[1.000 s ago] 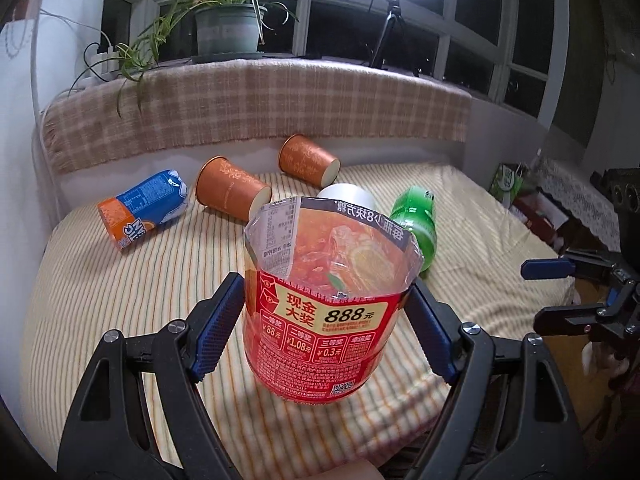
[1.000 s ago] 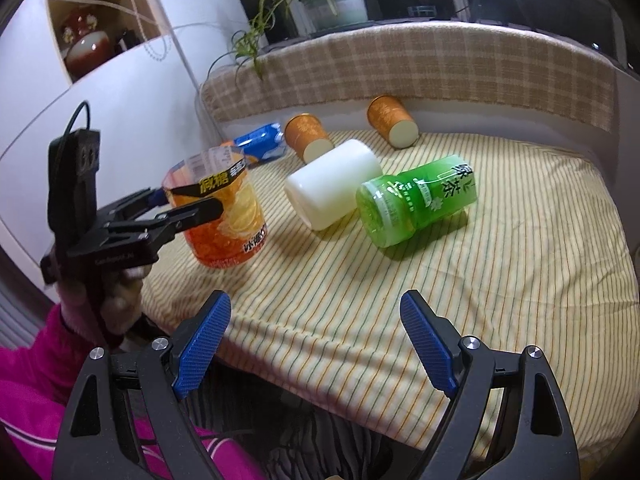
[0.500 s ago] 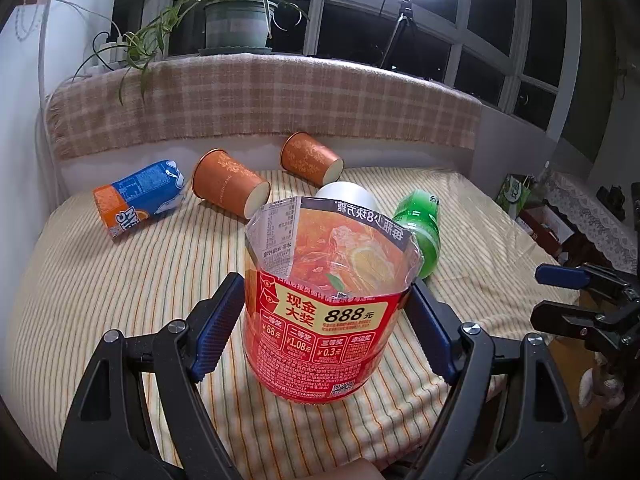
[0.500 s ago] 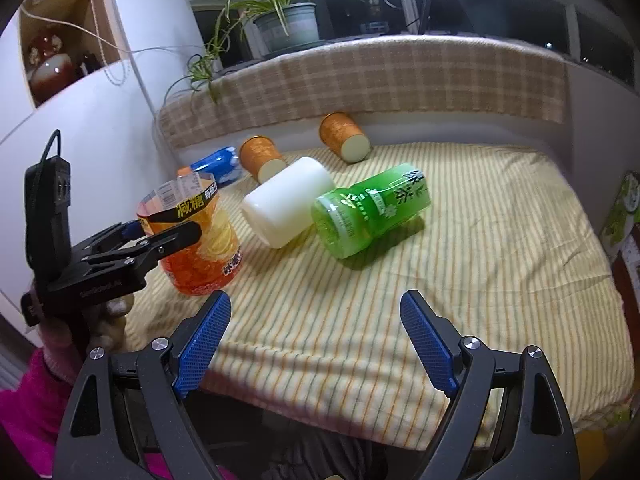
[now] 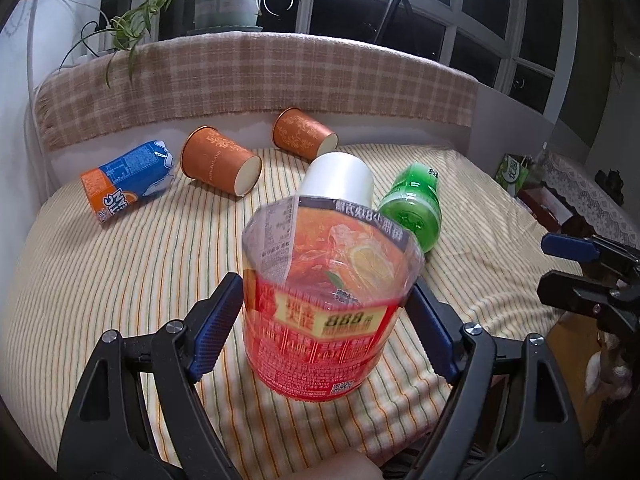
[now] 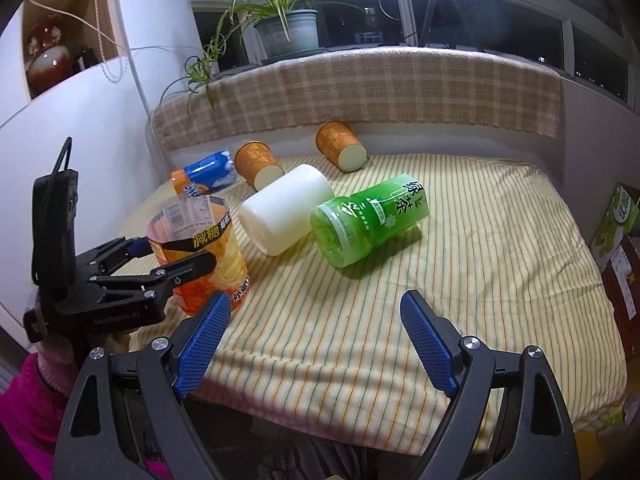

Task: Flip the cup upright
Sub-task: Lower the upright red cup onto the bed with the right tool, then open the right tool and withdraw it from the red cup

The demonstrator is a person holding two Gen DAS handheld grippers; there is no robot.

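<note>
A red-orange plastic cup (image 5: pixel 324 312) with printed wrap stands upright, mouth up, on the striped cloth near the front left edge; it also shows in the right wrist view (image 6: pixel 204 256). My left gripper (image 5: pixel 324 320) is shut on it, pads on both sides of its wall. My right gripper (image 6: pixel 316 340) is open and empty above the front edge of the bed, to the right of the cup. It shows at the right edge of the left wrist view (image 5: pixel 576 264).
Lying on their sides on the striped cloth (image 6: pixel 480 280): a white cup (image 6: pixel 284 208), a green cup (image 6: pixel 368 220), two brown paper cups (image 6: pixel 256 164) (image 6: pixel 340 146) and a blue-orange cup (image 6: pixel 204 172). A checked backrest (image 6: pixel 360 92) and potted plant (image 6: pixel 288 32) stand behind.
The left gripper has tilted slightly downward with the cup still in it. The right gripper has drawn back and swung left, so the bed sits more centred in its view.
</note>
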